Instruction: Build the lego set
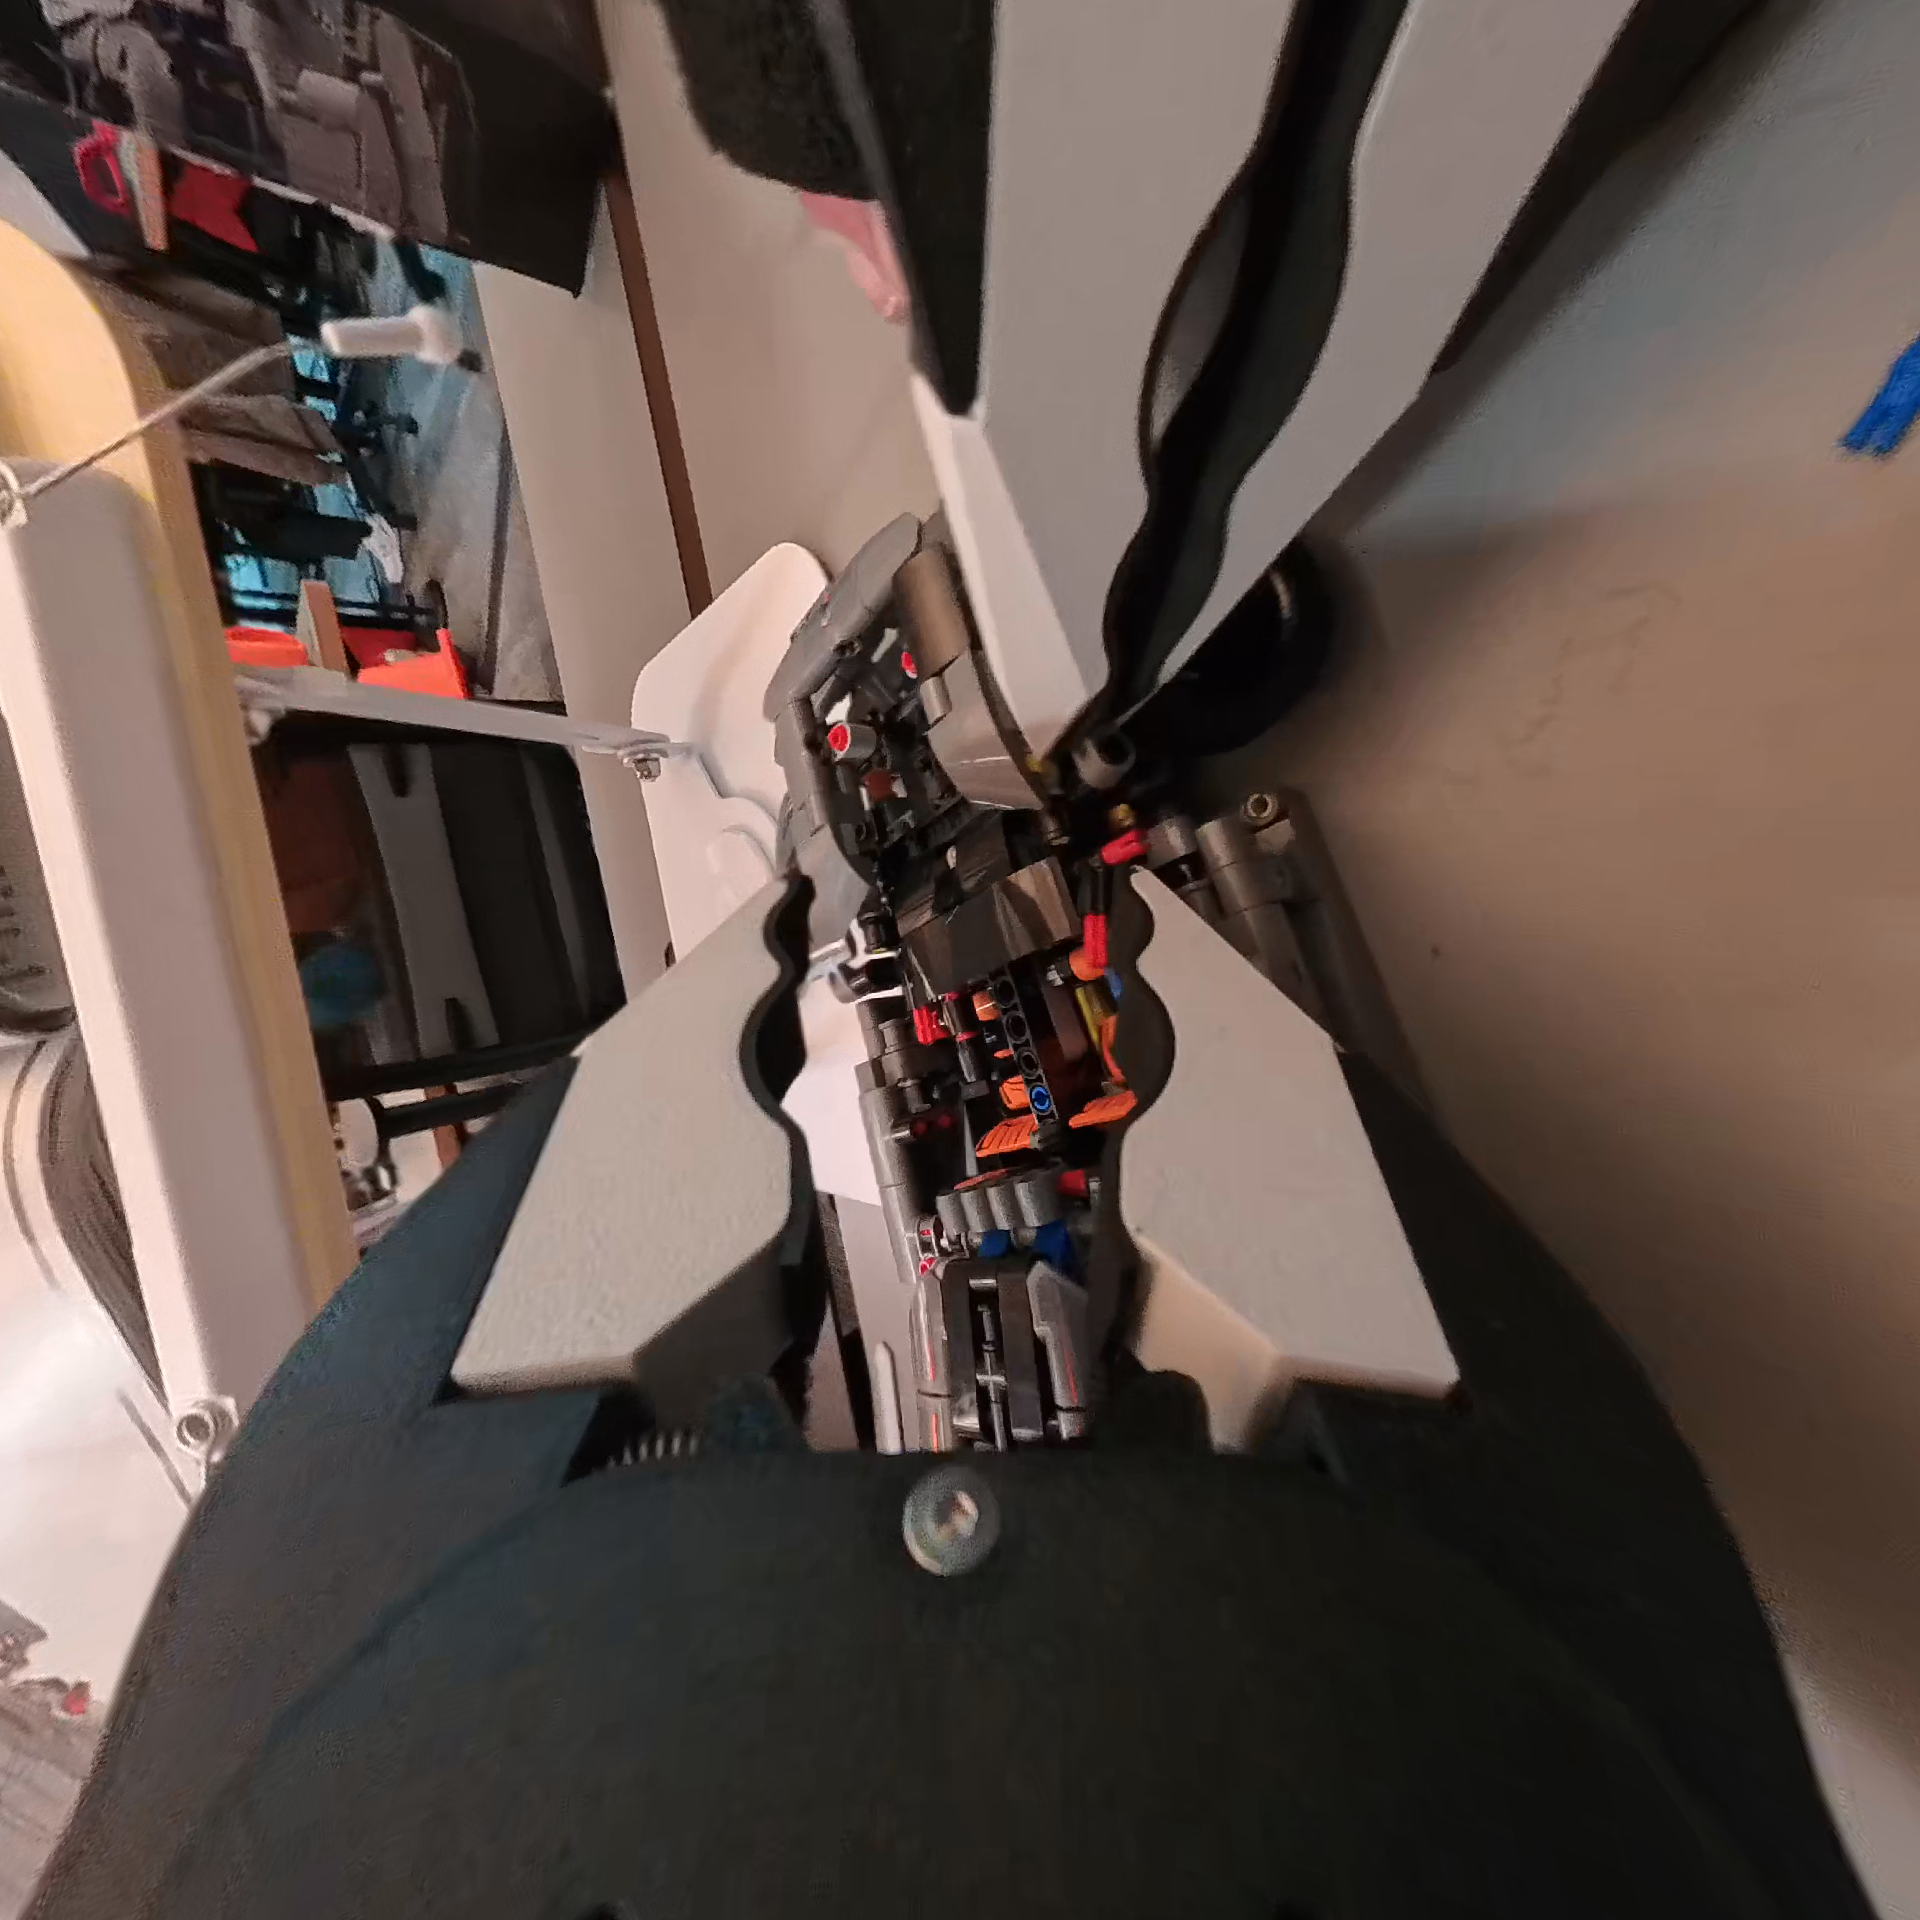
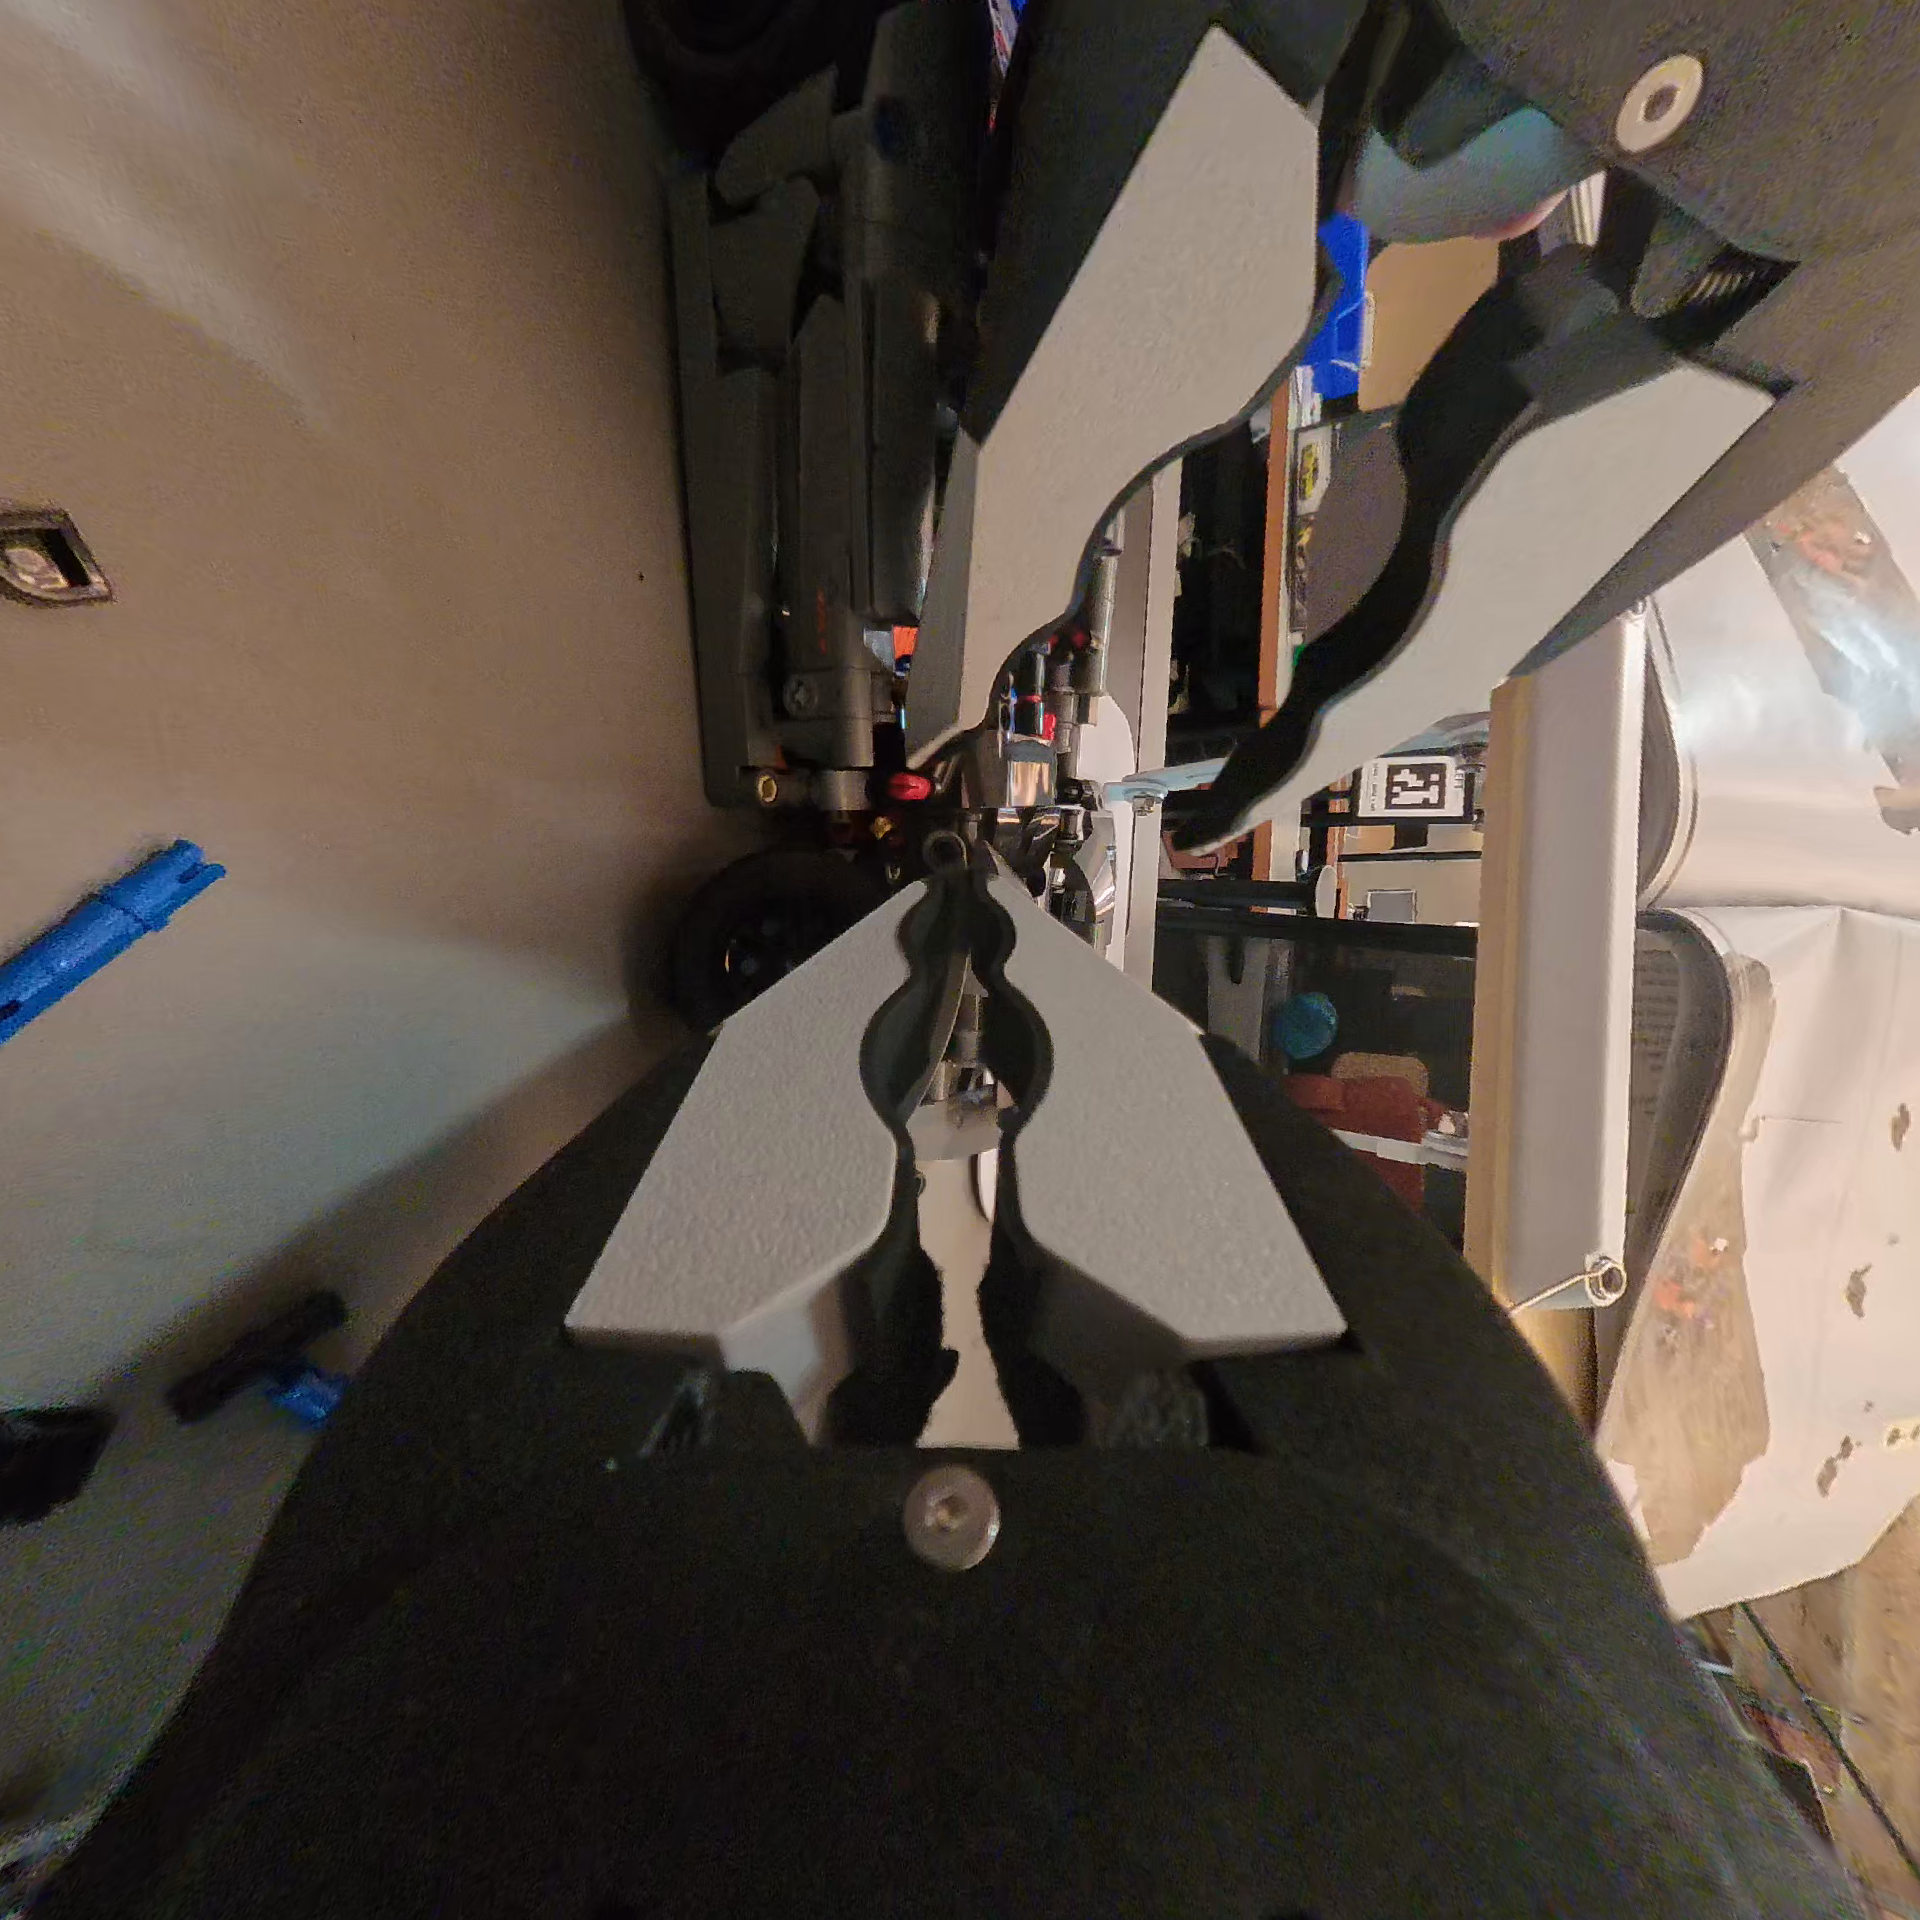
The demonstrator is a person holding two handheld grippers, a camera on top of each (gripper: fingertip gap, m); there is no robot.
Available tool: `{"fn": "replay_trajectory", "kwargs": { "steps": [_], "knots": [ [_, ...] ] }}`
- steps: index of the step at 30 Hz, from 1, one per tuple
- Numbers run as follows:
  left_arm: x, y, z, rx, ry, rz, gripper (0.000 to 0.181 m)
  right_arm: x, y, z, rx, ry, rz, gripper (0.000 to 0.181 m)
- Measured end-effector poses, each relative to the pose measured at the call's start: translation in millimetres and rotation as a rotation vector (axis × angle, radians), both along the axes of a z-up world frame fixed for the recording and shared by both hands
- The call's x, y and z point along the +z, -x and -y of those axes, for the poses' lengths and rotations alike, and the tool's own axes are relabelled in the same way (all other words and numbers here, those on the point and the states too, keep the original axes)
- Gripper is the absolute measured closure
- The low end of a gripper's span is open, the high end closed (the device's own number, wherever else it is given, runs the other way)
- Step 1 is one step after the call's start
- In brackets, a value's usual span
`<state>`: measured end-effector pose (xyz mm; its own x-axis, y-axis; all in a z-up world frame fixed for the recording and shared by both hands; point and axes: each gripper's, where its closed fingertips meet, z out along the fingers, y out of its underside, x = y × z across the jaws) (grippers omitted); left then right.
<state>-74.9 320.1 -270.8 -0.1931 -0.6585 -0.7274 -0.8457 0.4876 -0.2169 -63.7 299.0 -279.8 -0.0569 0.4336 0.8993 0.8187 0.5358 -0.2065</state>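
On the beige surface (image 2: 312, 727), your left gripper (image 1: 961, 997) straddles the lego car (image 1: 977, 935), fingers spread; your right gripper (image 2: 961, 914) pinches a small grey part (image 2: 945, 847). Seat it squarely.

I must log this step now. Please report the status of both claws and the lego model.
Left claw around lego model, grip unclear. Right claw shut on small dark part at model's wheel end. Nothing in the way.

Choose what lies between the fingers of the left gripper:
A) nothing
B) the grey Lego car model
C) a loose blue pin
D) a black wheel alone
B: in the left wrist view the left gripper has its fingers around the grey Lego car model.
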Motion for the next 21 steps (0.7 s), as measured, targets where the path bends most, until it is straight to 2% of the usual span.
{"fn": "replay_trajectory", "kwargs": {
  "steps": [10, 11, 16, 21],
  "knots": [
    [-14, 4, 16, -0.096, -0.035, -0.106, 0.176, 0, 0, 0, 0.005, -0.002, 0.003, 0.181],
    [-12, 5, 13, -0.086, -0.075, -0.112, 0.181, 0, 0, 0, 0.005, -0.001, 0.004, 0.181],
    [-10, 8, 4, -0.066, -0.148, -0.167, 0.181, 1, 0, 0, 0.008, -0.003, 0.008, 0.181],
    [-6, 17, 6, -0.032, -0.062, -0.142, 0.178, 1, -1, -1, 0.006, 0.009, 0.002, 0.181]
  ]
}}
